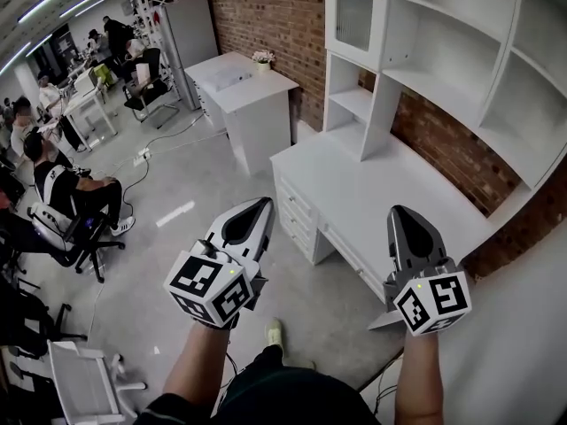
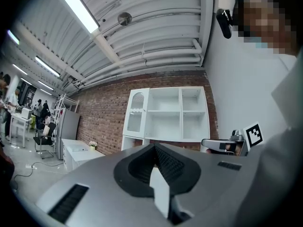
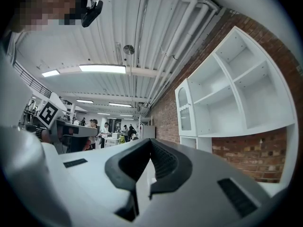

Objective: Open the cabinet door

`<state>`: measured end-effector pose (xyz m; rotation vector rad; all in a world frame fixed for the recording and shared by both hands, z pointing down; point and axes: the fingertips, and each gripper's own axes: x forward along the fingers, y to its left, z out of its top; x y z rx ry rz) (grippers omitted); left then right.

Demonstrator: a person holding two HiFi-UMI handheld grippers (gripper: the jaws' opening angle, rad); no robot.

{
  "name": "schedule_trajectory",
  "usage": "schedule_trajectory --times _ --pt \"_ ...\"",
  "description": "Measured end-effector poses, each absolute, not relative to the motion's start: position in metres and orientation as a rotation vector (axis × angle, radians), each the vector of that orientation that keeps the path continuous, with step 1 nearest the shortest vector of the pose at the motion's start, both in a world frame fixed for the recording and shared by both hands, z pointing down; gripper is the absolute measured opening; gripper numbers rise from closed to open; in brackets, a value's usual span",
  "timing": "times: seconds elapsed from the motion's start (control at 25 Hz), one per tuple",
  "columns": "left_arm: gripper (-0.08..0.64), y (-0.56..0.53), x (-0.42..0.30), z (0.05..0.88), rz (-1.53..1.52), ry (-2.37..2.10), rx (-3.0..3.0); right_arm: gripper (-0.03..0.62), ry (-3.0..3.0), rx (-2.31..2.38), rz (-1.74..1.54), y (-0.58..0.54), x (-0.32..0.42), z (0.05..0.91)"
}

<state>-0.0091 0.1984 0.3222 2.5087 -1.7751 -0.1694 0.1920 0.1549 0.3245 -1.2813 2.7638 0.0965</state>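
Observation:
The cabinet door [image 1: 353,16] is a narrow white door with a ribbed glass pane, at the upper left of a white shelf unit on a desk; it stands closed. It also shows in the left gripper view as the cabinet door [image 2: 135,115] and in the right gripper view as the cabinet door [image 3: 185,112]. My left gripper [image 1: 263,204] is shut and empty, held over the floor well short of the desk. My right gripper [image 1: 400,212] is shut too, with nothing in it, over the desk's front edge. Both point level towards the shelf unit, far from the door.
The white desk [image 1: 372,193] has drawers [image 1: 297,215] on its left front. A second white cabinet [image 1: 252,104] with a small flower pot [image 1: 262,58] stands against the brick wall. People sit on office chairs [image 1: 75,211] at the left. A white chair [image 1: 84,379] is near my left side.

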Motion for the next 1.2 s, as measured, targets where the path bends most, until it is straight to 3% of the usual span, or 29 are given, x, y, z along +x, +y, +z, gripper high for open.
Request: schedule_trajectory --times 1.2 --pt "0.006 0.0 -0.15 0.345 -0.2 -1.592 2.589 0.003 2.715 -1.529 0.108 -0.024 0.054 0.339"
